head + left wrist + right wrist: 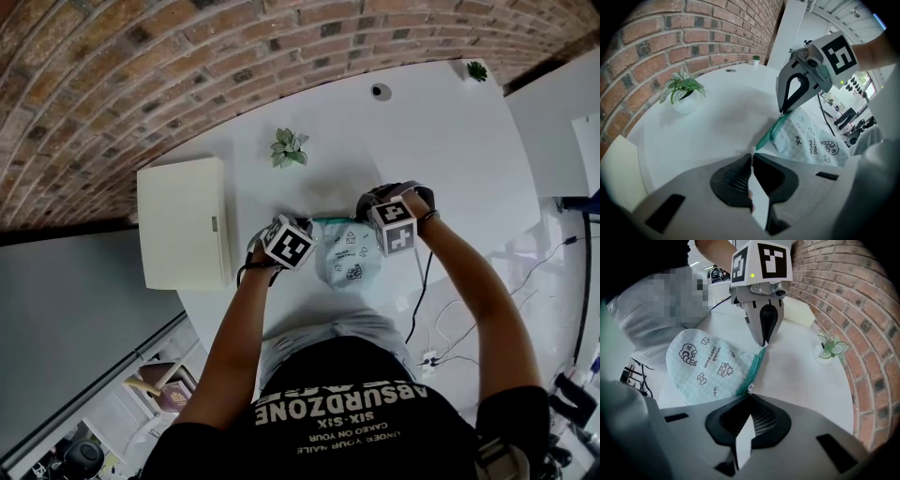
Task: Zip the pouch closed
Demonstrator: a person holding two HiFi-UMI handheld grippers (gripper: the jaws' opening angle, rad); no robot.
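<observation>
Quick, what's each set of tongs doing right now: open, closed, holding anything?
Left tongs: closed on the end of the pouch.
Right tongs: closed on the zipper pull.

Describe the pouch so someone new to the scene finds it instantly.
On the white table by the brick wall, look just right of the cream box, between the left gripper and right gripper. The pouch sits there, both grippers pinching its zipper edge. It is the only fabric item: pale mint checks, black doodles, teal zipper.
</observation>
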